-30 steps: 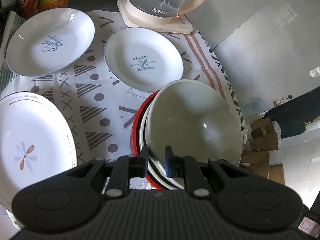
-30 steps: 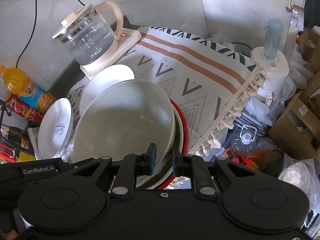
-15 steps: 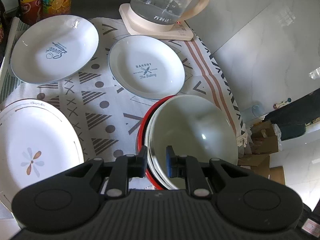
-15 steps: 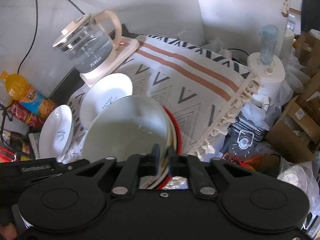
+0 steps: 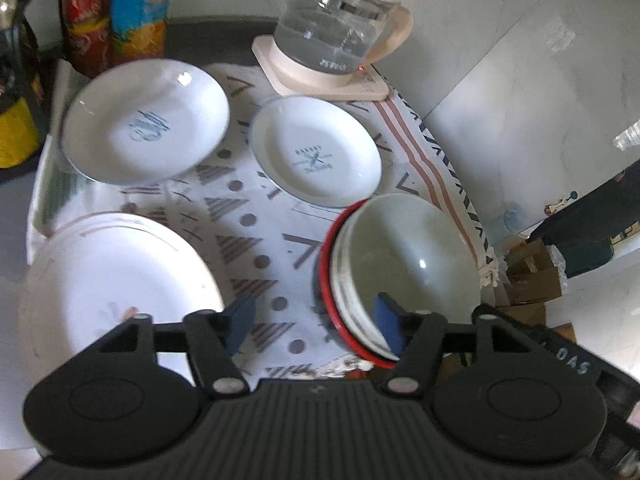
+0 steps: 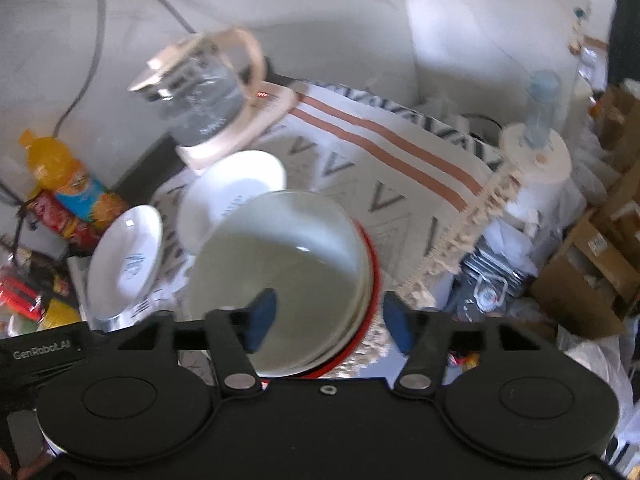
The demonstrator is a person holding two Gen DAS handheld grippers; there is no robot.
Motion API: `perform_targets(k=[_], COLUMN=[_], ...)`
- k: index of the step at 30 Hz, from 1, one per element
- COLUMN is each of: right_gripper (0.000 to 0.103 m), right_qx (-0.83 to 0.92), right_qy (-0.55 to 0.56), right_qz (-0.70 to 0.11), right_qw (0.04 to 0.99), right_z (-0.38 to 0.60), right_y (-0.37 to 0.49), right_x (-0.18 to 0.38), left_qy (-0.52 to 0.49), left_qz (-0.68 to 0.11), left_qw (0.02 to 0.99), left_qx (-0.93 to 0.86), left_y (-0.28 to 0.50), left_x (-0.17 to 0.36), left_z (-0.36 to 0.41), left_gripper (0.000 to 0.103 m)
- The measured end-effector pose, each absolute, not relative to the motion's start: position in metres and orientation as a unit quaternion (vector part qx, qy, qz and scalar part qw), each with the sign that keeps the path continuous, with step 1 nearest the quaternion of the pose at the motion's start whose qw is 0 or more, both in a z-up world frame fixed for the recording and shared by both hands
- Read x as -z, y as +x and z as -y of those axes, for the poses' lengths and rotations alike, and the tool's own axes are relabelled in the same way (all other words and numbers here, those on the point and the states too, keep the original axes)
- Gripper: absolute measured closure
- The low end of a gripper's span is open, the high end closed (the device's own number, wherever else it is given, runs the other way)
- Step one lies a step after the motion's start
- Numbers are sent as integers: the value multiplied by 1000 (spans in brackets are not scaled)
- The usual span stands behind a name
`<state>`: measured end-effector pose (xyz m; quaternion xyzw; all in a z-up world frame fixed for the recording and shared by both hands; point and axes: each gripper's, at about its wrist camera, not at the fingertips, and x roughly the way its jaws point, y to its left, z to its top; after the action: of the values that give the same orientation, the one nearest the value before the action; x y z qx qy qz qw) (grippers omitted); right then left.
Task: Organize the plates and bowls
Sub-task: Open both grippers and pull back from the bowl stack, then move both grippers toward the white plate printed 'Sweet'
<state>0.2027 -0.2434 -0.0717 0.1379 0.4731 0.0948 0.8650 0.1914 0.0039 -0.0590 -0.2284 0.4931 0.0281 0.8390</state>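
Nearest to me, the left gripper (image 5: 314, 326) has its jaws spread wide and holds nothing; one finger stands over the cloth, the other at the near rim of the bowl stack (image 5: 408, 268). The right gripper (image 6: 326, 322) is also wide and empty; its two fingers stand on both sides of the near rim of the same stack (image 6: 288, 280), and I cannot tell if they touch it.

The stack is a pale bowl nested in other bowls, with a red-rimmed one at the bottom; I judge they are nested like this to save room. It sits at the table's near right corner, close to the fringe of the tablecloth (image 5: 256, 236). Both grippers look down on it at an angle from the near side, the left a bit more from the left.

At the near left lies the large flower plate (image 5: 116, 280); further back are the bakery plate (image 5: 316, 156) and the script plate (image 5: 148, 128), each flat and separate, so I think they wait for stacking. Farthest stand the glass kettle (image 5: 340, 36) and the bottles (image 5: 116, 12).
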Motion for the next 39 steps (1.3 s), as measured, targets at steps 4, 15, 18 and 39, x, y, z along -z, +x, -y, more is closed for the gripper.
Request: perform_targets(k=[4, 15, 18, 39], right_gripper=[27, 17, 15, 6], right_qx=[-124, -188, -206, -290], right_qy=[126, 99, 86, -7], right_qz=[-465, -461, -460, -474], right_qw=[868, 861, 859, 832], right_z=[228, 177, 161, 86], right_y=[194, 169, 162, 152], right_x=[65, 60, 58, 68], left_qy=[-217, -216, -220, -259], left_qz=[-488, -483, -482, -471], left_qw=[845, 846, 845, 830], left_qx=[-37, -69, -77, -147], left_y=[176, 133, 122, 78], left_x=[56, 54, 56, 68], left_z=[-18, -63, -75, -134], left_gripper=[28, 21, 21, 21])
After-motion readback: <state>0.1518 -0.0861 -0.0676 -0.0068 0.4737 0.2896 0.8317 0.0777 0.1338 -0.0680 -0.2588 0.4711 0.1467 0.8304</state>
